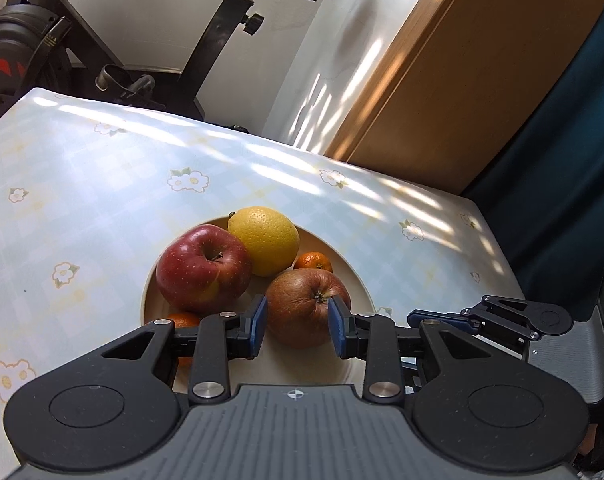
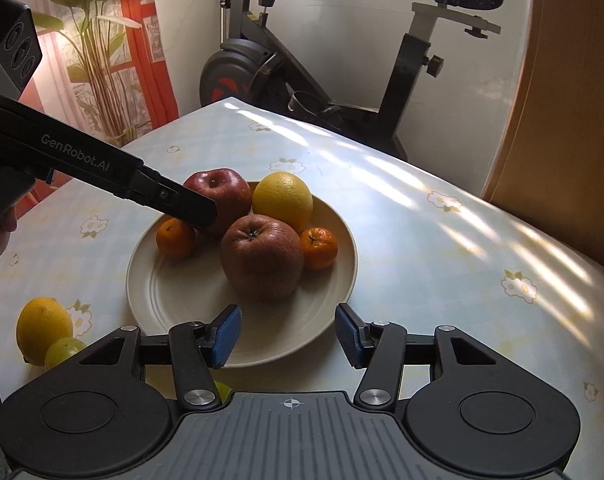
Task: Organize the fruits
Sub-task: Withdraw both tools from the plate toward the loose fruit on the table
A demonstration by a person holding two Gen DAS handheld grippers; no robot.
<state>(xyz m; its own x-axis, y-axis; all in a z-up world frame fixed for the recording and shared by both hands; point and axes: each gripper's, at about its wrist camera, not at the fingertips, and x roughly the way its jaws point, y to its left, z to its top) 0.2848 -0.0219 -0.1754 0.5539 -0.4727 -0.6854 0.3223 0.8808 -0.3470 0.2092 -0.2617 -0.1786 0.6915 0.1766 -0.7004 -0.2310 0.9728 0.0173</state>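
Round cream ridged plate (image 2: 154, 300) on glossy floral-print table (image 2: 421, 240): smooth dark-red apple (image 2: 222, 190), wrinkled dull russet apple (image 2: 262, 258), pebbly yellow lemon (image 2: 282, 200), two small mandarins (image 2: 319, 248).

Left tool (image 1: 298, 326) narrow, empty, above the plate; casing reads "GenRobot.AI".

Right tool (image 2: 288, 334) partly open, empty, over the plate's near rim.

Glossy wipe-clean tablecloth (image 2: 401, 240), matt cream plate (image 2: 150, 280), wrinkled dull apple (image 2: 262, 260), shiny smooth red apple (image 1: 202, 268), pitted lemon (image 1: 266, 240)

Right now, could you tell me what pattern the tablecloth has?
Pale blue checks with white flowers; tablecloth shows best in the right wrist view.
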